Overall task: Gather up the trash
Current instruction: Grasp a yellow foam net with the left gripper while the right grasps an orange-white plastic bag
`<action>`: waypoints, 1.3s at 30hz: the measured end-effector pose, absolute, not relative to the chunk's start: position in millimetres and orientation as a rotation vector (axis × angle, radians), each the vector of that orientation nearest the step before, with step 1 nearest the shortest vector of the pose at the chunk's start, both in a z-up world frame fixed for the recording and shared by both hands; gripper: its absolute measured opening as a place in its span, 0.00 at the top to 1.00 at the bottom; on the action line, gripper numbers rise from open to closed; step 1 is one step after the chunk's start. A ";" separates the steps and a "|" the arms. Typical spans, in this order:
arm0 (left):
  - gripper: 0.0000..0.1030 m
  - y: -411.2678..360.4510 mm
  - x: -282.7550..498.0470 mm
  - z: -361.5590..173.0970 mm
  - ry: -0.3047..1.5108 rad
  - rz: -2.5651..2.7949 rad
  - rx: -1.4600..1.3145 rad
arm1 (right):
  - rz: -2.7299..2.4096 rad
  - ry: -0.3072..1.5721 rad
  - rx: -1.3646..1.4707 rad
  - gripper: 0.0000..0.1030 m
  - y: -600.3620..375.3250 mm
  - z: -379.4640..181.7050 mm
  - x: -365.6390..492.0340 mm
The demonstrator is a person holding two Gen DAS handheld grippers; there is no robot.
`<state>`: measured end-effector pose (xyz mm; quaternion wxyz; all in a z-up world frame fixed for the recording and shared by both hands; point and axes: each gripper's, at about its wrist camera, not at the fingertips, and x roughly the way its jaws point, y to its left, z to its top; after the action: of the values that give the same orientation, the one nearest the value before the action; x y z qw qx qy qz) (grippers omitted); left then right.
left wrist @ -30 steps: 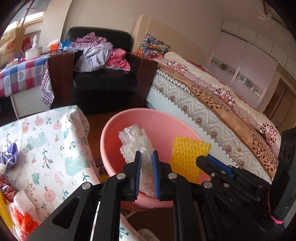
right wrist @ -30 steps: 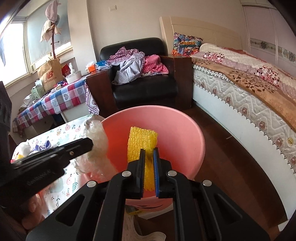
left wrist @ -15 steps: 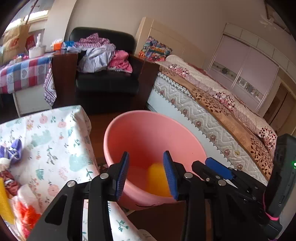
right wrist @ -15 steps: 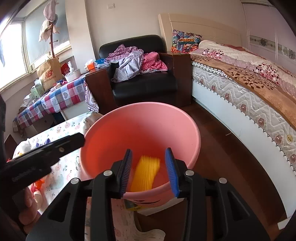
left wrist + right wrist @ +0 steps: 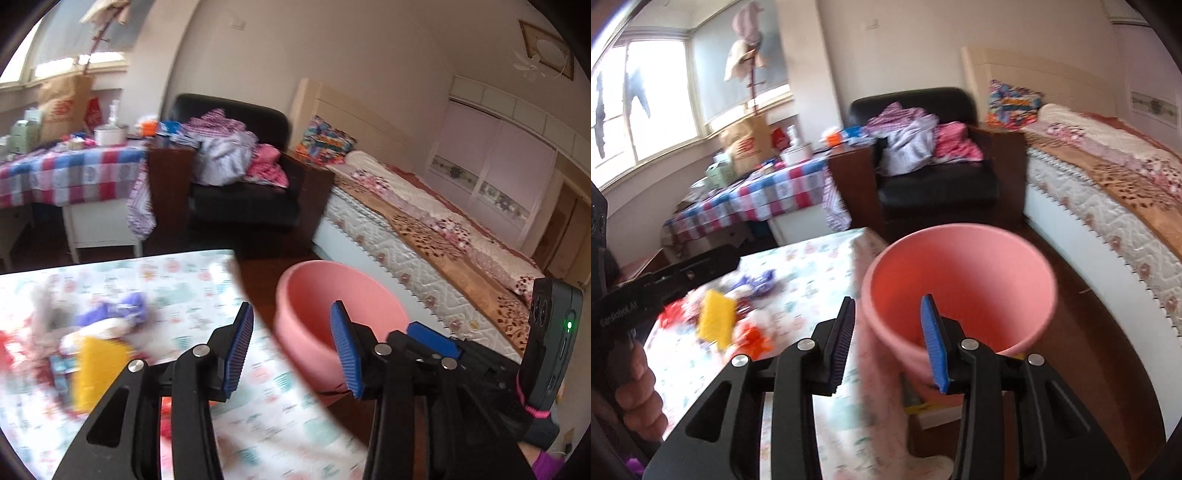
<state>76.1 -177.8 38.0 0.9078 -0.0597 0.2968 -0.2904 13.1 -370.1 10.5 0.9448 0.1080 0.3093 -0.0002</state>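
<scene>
A pink bucket (image 5: 314, 295) stands on the floor beside the table's right edge; it also shows in the right wrist view (image 5: 960, 258). My left gripper (image 5: 291, 347) is open and empty, above the table edge beside the bucket. My right gripper (image 5: 888, 339) is open and empty, over the bucket's near rim. A pile of trash lies on the floral tablecloth (image 5: 177, 280): a yellow foam piece (image 5: 714, 323), purple wrapper (image 5: 757, 280) and orange scraps (image 5: 753, 339). The yellow piece also shows in the left wrist view (image 5: 94, 369).
A black armchair (image 5: 243, 206) heaped with clothes stands behind the table. A bed (image 5: 424, 229) runs along the right. A checked-cloth table (image 5: 70, 173) with clutter stands at the back left. Dark wooden floor (image 5: 1082, 350) lies between bucket and bed.
Both grippers let go of their pieces, the clear plastic and the yellow foam, into the bucket, opened wide, and have swung left and back toward the table; the views are blurred by motion.
</scene>
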 end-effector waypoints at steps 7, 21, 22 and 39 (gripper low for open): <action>0.59 -83.3 49.0 33.5 0.594 -0.415 -0.116 | 0.116 0.715 0.197 0.63 -325.3 -3.3 14.4; 0.59 -42.0 76.9 -18.5 0.733 -0.341 -0.056 | 0.268 0.846 0.188 0.63 -269.2 -25.1 52.0; 0.59 -46.2 82.3 -22.2 0.739 -0.344 -0.038 | 0.276 0.856 0.193 0.63 -268.3 -26.4 54.0; 0.93 -39.3 106.9 -47.4 0.799 -0.352 -0.066 | 0.413 0.931 0.179 0.50 -235.2 -41.8 100.9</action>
<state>106.9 -39.3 -47.4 0.9058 -0.0322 0.3867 -0.1702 100.9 -235.2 -41.8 0.8694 0.0857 0.4449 0.1972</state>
